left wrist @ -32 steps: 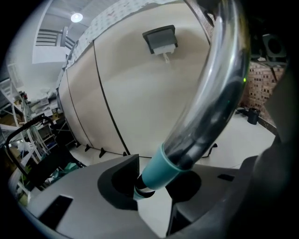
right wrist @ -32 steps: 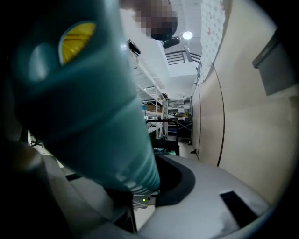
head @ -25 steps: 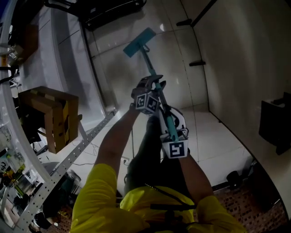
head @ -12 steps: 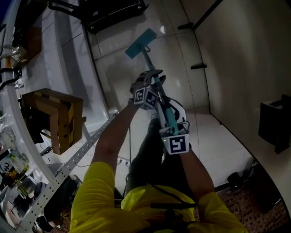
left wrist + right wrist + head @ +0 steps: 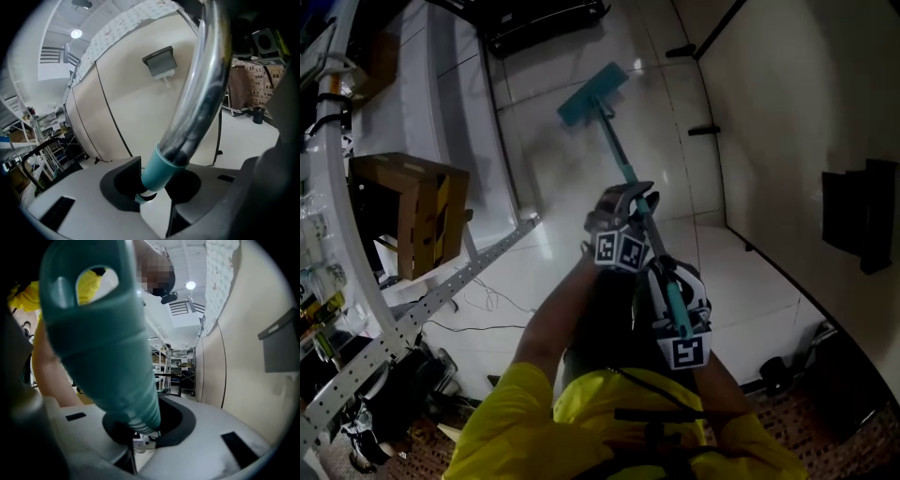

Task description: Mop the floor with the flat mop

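A flat mop with a teal head (image 5: 592, 93) lies on the white tiled floor (image 5: 562, 159) far ahead. Its pole (image 5: 618, 155) runs back to me. My left gripper (image 5: 627, 208) is shut on the pole, higher up the shaft; in the left gripper view the silver tube with a teal collar (image 5: 161, 166) passes between the jaws. My right gripper (image 5: 675, 305) is shut on the teal handle grip (image 5: 101, 348) at the pole's near end, below the left one.
A cardboard box (image 5: 417, 211) stands at the left beside a perforated metal rail (image 5: 441, 295) and cluttered shelving (image 5: 323, 281). A beige partition wall (image 5: 797, 103) runs along the right, with a dark box (image 5: 861, 216) mounted on it. Cables lie on the floor (image 5: 483, 300).
Both grippers have come back toward me and slightly right with the pole. The mop head has shifted a little on the floor, and more pole shows beyond the left gripper.
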`<action>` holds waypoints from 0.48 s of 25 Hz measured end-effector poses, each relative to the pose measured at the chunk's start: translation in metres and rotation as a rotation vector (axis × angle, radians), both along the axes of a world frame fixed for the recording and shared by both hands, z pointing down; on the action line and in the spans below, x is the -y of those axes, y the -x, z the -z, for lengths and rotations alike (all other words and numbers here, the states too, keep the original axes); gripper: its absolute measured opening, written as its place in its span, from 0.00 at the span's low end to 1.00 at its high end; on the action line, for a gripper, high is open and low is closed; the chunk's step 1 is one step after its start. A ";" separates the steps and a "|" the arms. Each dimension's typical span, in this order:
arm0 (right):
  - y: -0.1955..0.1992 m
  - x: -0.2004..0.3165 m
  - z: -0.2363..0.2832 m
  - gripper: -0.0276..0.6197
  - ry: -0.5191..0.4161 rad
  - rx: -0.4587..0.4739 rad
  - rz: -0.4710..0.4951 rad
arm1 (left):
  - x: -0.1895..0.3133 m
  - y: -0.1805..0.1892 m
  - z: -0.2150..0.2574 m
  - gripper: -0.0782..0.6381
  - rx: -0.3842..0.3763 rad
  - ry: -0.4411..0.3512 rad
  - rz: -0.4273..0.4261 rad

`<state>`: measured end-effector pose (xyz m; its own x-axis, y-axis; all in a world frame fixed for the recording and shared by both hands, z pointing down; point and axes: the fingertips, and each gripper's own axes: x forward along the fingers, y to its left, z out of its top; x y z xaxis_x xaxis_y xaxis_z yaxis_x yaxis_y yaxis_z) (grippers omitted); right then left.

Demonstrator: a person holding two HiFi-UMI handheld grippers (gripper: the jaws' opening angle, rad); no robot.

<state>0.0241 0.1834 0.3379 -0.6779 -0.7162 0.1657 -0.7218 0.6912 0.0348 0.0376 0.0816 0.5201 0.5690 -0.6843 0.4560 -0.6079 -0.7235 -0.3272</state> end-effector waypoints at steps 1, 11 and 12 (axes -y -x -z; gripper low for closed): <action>-0.007 -0.012 0.005 0.13 -0.003 -0.006 0.008 | -0.014 -0.009 0.003 0.27 -0.003 0.004 -0.004; -0.033 -0.065 -0.001 0.14 0.000 -0.045 0.031 | -0.070 -0.046 -0.009 0.27 -0.008 0.055 0.007; -0.034 -0.067 -0.003 0.14 0.005 -0.042 0.027 | -0.071 -0.047 -0.010 0.27 -0.004 0.054 0.009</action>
<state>0.0585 0.2499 0.3408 -0.6895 -0.6968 0.1976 -0.7008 0.7107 0.0611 0.0844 0.1526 0.5302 0.5649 -0.6637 0.4904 -0.6157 -0.7346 -0.2849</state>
